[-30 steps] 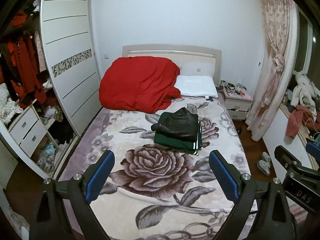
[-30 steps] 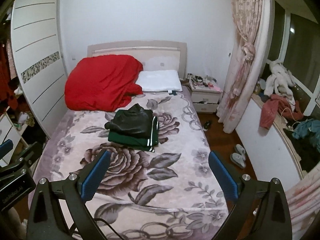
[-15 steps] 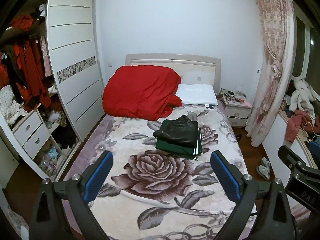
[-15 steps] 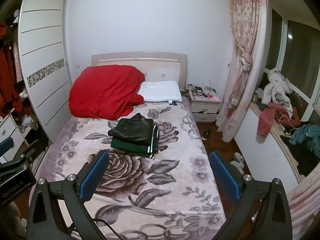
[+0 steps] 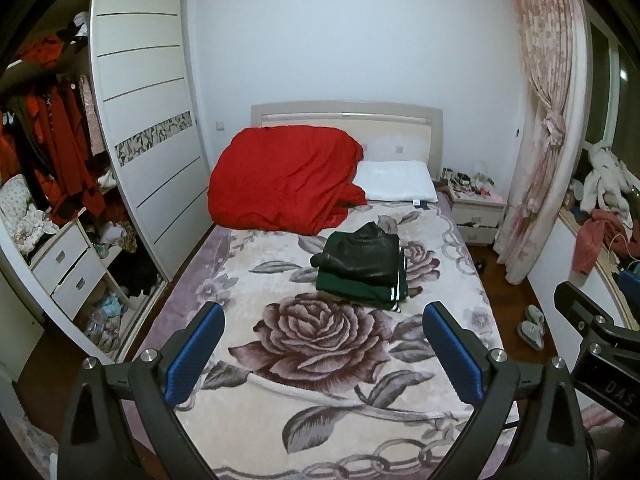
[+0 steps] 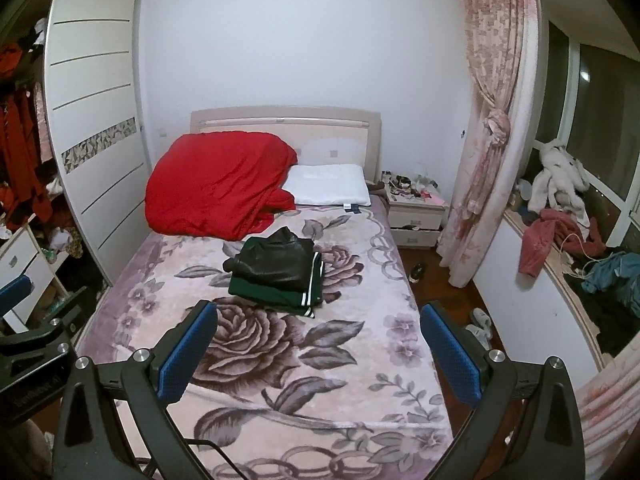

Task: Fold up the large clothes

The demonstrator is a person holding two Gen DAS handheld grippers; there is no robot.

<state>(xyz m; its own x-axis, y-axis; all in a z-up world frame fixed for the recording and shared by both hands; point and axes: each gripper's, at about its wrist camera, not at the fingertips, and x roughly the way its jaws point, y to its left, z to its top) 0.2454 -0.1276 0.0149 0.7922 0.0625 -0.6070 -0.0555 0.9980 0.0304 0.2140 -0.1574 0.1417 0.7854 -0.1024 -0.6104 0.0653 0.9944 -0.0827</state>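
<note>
A folded black leather jacket (image 5: 362, 254) lies on a folded dark green garment with white stripes (image 5: 360, 290) in the middle of the bed (image 5: 320, 360). The same stack shows in the right wrist view, jacket (image 6: 276, 262) on green garment (image 6: 272, 292). My left gripper (image 5: 322, 350) is open and empty, held back above the foot of the bed. My right gripper (image 6: 318, 348) is open and empty too, beside it to the right, also well short of the stack.
A red quilt (image 5: 284, 180) and white pillow (image 5: 396, 187) lie at the headboard. An open wardrobe (image 5: 132, 140) stands left of the bed. A nightstand (image 5: 476, 210), pink curtain (image 5: 540, 140), slippers (image 5: 530, 326) and a cluttered window ledge (image 6: 560, 240) are right.
Both grippers have pulled back and up from the bed, so the bed and stack look smaller and farther. Both stayed open and empty.
</note>
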